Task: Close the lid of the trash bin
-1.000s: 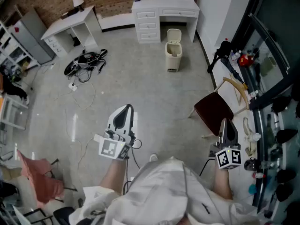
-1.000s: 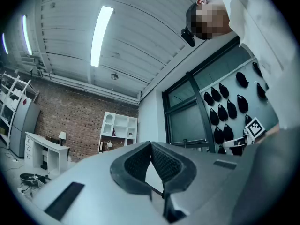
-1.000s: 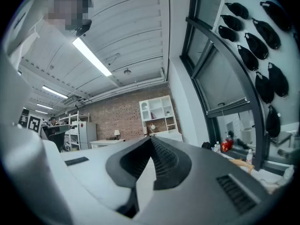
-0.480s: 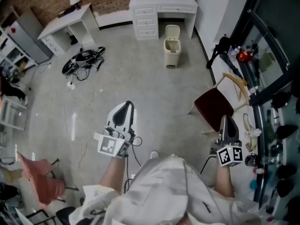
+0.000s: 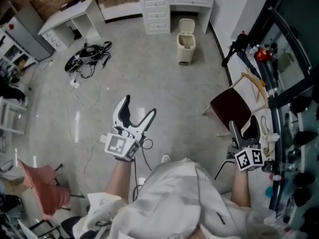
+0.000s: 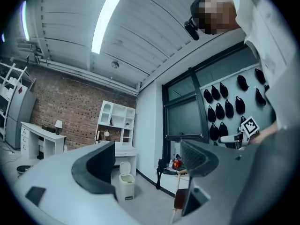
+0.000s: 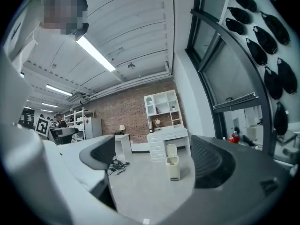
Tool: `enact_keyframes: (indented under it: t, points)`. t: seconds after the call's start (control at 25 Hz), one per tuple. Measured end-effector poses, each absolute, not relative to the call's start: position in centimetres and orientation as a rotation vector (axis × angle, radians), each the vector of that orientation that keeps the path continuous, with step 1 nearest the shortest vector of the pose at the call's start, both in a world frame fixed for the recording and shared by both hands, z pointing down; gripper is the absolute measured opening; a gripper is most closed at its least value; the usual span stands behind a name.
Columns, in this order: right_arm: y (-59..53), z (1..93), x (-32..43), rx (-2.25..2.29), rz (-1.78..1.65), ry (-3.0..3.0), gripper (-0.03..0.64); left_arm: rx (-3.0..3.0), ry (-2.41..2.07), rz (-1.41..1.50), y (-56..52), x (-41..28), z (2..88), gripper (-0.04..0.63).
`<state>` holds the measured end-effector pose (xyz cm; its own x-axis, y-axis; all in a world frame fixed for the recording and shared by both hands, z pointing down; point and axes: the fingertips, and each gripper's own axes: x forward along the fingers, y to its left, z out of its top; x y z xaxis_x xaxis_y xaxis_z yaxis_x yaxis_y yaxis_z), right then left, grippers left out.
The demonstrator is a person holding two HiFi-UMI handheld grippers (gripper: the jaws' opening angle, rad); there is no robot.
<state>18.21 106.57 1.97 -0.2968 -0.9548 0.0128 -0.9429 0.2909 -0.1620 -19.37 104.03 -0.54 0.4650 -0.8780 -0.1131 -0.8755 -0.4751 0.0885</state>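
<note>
Cream plastic trash bin point(image 5: 186, 49) with its flip lid point(image 5: 187, 25) up: far across the room, well apart from both grippers.

Nearest first: left gripper point(image 5: 139, 106), white with black pads, jaws just opened wide, nothing between them but air. Same for the right gripper point(image 5: 243, 126): jaws just spread wide, empty, aimed down the room.

Just ahead of that right gripper, a dark red chair point(image 5: 229, 111) with pale wooden legs, close enough to clip on the way forward. Beyond, a broad stretch of bare grey concrete floor point(image 5: 164, 93), open all the way to the bin. Off to the left, well clear of the straight line, a tangle of black cables point(image 5: 87, 63).

At the far end, bin upright on the floor, just in front of the white drawer desk point(image 5: 174, 6) and near the white wall point(image 5: 227, 9) on its right. Lid standing up at the back, hinge side toward the desk, hinge line running across the head view; likely to need a push forward and down.

Sits dead centre between the jaws in the right gripper view, close beside the left-hand jaw in the left gripper view. Probably the right gripper better lined up; neither clearly nearer. Little room behind the bin, plenty in front and to its left.
</note>
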Motion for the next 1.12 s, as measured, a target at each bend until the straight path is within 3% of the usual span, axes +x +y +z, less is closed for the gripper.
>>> enact_keyframes:
  t: [0.24, 0.72, 1.12]
  points:
    - [105.5, 2.8, 16.0, -1.845, -0.230, 2.514, 0.589, 2.679, -1.575, -0.193, 102.9, -21.0, 0.0, 0.449]
    - [101.7, 4.0, 13.7, -1.784, -0.299, 2.560, 0.589, 2.668, -1.619, -0.188, 98.6, -21.8, 0.0, 0.457]
    - [92.0, 6.2, 13.6, -1.692, -0.337, 2.599, 0.589, 2.655, -1.629, -0.145, 89.4, -19.5, 1.5, 0.457]
